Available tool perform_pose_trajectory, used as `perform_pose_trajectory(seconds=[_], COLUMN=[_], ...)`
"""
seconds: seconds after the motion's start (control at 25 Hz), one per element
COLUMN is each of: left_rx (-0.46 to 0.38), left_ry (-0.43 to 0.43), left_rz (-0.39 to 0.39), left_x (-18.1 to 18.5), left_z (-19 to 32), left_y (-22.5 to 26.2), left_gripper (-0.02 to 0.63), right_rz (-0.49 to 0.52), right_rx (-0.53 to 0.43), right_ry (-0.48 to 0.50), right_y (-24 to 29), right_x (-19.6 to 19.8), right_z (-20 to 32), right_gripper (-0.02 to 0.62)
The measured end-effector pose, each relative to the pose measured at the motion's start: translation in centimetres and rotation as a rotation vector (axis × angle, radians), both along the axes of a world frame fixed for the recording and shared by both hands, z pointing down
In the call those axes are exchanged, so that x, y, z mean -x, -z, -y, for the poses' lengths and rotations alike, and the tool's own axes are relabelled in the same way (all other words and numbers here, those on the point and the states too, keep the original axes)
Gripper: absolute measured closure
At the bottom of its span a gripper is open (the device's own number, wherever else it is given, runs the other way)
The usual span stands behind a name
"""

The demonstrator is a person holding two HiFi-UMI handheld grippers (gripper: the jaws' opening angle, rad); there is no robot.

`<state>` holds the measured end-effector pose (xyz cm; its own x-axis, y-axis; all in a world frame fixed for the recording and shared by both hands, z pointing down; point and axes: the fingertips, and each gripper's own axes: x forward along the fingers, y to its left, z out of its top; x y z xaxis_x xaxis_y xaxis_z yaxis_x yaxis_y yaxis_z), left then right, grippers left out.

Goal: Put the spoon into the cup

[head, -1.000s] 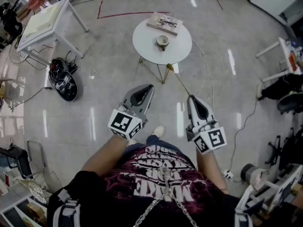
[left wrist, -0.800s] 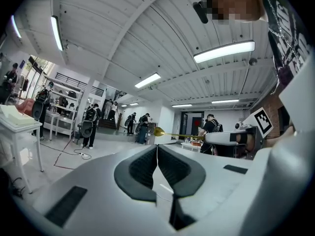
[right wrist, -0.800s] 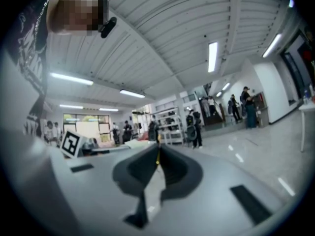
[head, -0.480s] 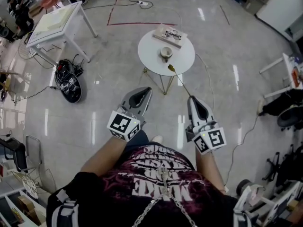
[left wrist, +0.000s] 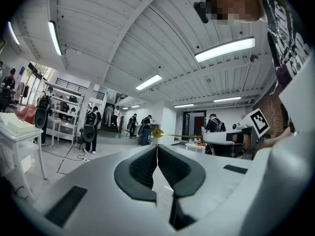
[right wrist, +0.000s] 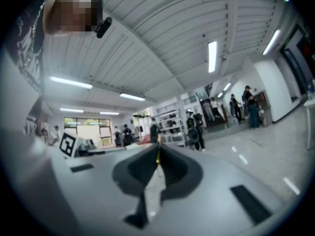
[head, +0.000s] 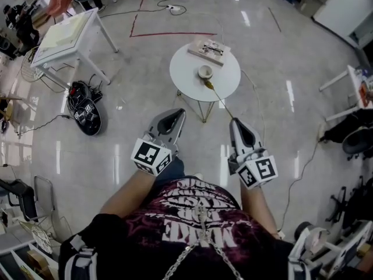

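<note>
A small cup [head: 204, 72] stands on the round white table [head: 189, 74] ahead of me, with a book and glasses [head: 208, 49] behind it. My right gripper [head: 235, 121] is shut on the handle of a long gold spoon [head: 220, 101], whose bowl reaches over the table's near edge just short of the cup. In the right gripper view only a gold sliver of the spoon [right wrist: 158, 156] shows between the closed pads of the right gripper [right wrist: 158, 149]. My left gripper [head: 176, 113] [left wrist: 157, 146] is shut and holds nothing. Its view catches the spoon [left wrist: 158, 132] to its right.
A white square table [head: 67, 31] stands at the far left with a black bag [head: 85, 109] and cables on the floor beside it. Dark chairs [head: 356, 140] and a white stand [head: 344, 80] sit at the right. People [left wrist: 90, 125] stand far off across the hall.
The round table has come nearer in the head view as I walked toward it. The spoon's bowl, earlier short of the table, now lies over its near edge. Both grippers stayed shut.
</note>
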<state>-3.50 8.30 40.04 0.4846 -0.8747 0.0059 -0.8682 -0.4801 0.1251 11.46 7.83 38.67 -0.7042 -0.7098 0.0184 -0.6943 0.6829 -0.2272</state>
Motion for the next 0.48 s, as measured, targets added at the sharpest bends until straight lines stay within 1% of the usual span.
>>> perform_pose_trajectory(seconds=[0.12,0.48], left_rx=[-0.013,0.003], left_ry=[-0.017,-0.055], left_rz=[0.003,0.002], left_x=[0.7,2.7], left_z=[1.9,6.8], left_y=[0.6,0.4], left_gripper=[0.571,0.571], right_rz=[0.0,0.004], right_rx=[-0.003,0.015], right_ry=[-0.012,-0.057], right_y=[0.3,0.3], right_x=[0.8,2.4], right_z=[1.4,5.5], right_gripper=[0.56,0.56])
